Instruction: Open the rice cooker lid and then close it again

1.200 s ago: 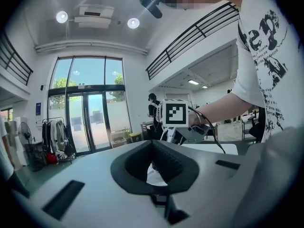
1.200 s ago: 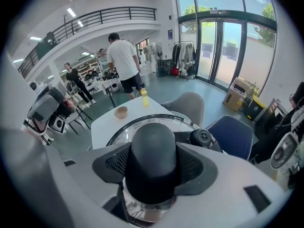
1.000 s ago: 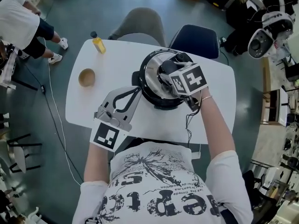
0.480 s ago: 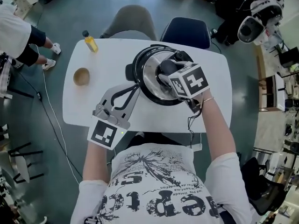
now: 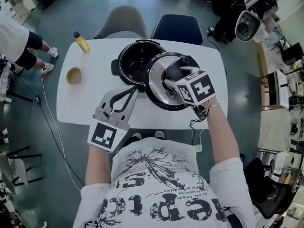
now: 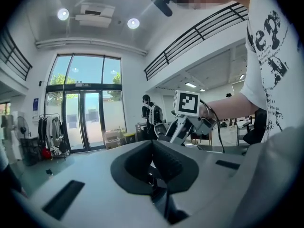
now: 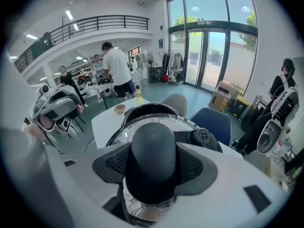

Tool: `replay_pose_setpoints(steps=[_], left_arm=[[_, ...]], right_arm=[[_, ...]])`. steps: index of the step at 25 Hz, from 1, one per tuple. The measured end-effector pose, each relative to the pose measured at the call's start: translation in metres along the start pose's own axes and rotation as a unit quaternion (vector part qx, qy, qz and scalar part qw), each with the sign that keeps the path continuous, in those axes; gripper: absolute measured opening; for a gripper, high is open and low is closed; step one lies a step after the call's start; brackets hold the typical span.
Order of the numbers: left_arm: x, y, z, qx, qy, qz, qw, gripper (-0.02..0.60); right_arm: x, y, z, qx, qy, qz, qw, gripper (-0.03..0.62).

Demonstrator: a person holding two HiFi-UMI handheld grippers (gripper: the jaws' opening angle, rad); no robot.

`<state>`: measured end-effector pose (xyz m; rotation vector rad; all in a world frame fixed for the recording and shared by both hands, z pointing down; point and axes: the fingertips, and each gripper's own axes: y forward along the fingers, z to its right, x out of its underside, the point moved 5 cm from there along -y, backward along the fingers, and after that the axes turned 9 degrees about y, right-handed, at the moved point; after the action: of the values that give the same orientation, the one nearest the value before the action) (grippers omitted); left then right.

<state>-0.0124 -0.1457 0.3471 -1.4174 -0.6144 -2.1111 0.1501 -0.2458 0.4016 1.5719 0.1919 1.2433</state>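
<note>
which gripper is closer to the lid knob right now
Right. The right gripper is clamped on the lid knob, holding the lid off the pot. The left gripper, jaws together, is on the lid's left, by the pot's near side.

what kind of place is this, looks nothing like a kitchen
Likely a big open lab or workshop hall: a railed mezzanine, tall glass entrance doors, and a lone white table on a bare floor.
</note>
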Motion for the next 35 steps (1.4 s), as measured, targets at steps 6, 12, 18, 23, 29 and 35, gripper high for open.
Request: replay_pose_setpoints(steps=[6,12,18,23,29,35], left_arm=[[-0.015,0.025,0.051,-0.034,-0.013,-0.009,0.9993,0.014],[-0.019,0.041,0.090,-0.047,-0.009,-0.022,0.9986,0.013],[-0.014,0.059,0.103,-0.051,-0.019,-0.038,0.9978,0.014],[-0.018,0.070,0.099,-0.062,-0.014,-0.025,0.9977,0.014],[-0.014,0.072,0.097,-0.059,-0.013,-0.048,0.9970,0.014],[-0.010,0.062,0.052,-0.063,-0.006,-0.024,0.9977,0.014]], right_arm=[[0.052,-0.029,0.038,-0.014,-0.017,-0.010,1.000,0.291],[0.093,-0.036,0.063,-0.037,-0.014,-0.022,0.999,0.290],[0.118,-0.033,0.088,-0.046,0.000,-0.031,0.998,0.290],[0.114,-0.033,0.095,-0.049,-0.001,-0.026,0.998,0.290],[0.102,-0.033,0.096,-0.055,-0.007,-0.017,0.998,0.290],[0.052,-0.022,0.071,-0.055,-0.025,-0.009,0.998,0.291]])
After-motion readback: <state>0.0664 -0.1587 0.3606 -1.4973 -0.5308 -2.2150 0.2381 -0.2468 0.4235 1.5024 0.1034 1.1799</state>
